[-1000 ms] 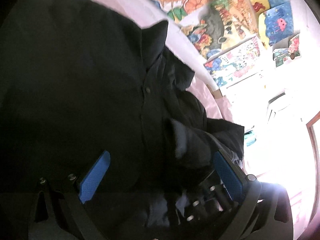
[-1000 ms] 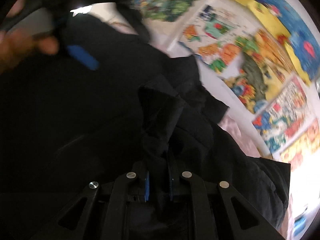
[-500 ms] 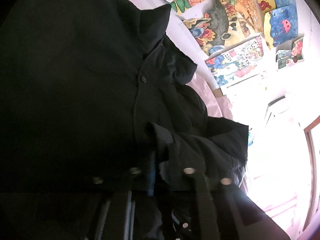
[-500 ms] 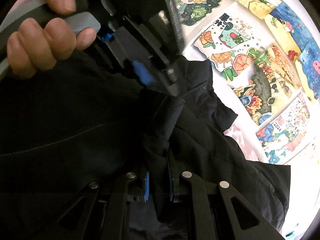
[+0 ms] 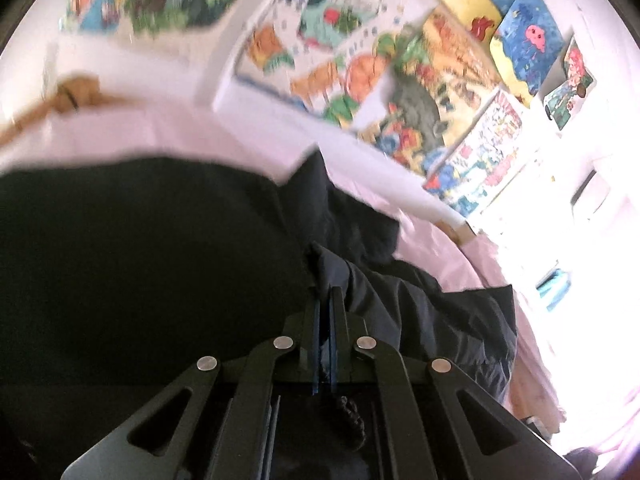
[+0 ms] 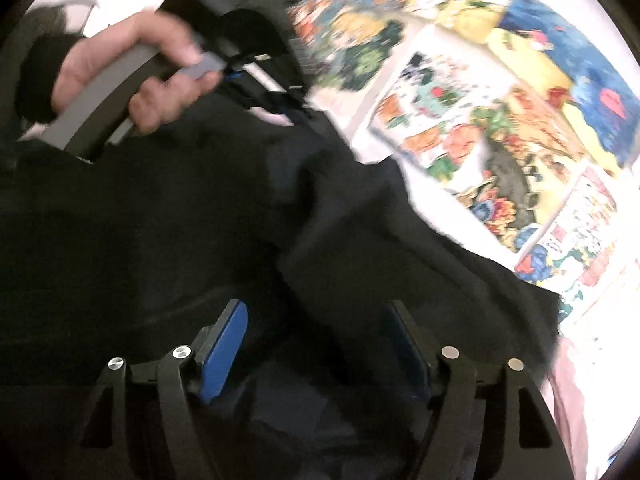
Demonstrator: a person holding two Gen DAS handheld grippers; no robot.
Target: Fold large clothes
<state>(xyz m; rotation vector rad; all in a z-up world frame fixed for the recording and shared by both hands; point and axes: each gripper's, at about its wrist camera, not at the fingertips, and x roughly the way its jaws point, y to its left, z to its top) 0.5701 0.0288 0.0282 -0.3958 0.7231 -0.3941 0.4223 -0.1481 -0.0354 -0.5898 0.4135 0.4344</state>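
A large black jacket (image 5: 140, 272) lies on a pink-sheeted bed (image 5: 140, 128) and fills the lower part of both views. My left gripper (image 5: 325, 296) is shut on a fold of the black jacket and lifts it a little. In the right wrist view the jacket (image 6: 360, 248) spreads in front of my right gripper (image 6: 320, 316), whose blue-padded fingers (image 6: 224, 344) stand open over the cloth, holding nothing. The left gripper (image 6: 264, 92) shows at the upper left of that view, held by a hand (image 6: 132, 76).
Colourful children's paintings (image 5: 400, 80) cover the white wall behind the bed; they also show in the right wrist view (image 6: 500, 120). The pink sheet edge (image 5: 532, 360) drops away at the right, toward a bright window area.
My left gripper closed on a jacket fold and has lifted and pulled it back. My right gripper, shut on the jacket before, has opened and let the cloth go.
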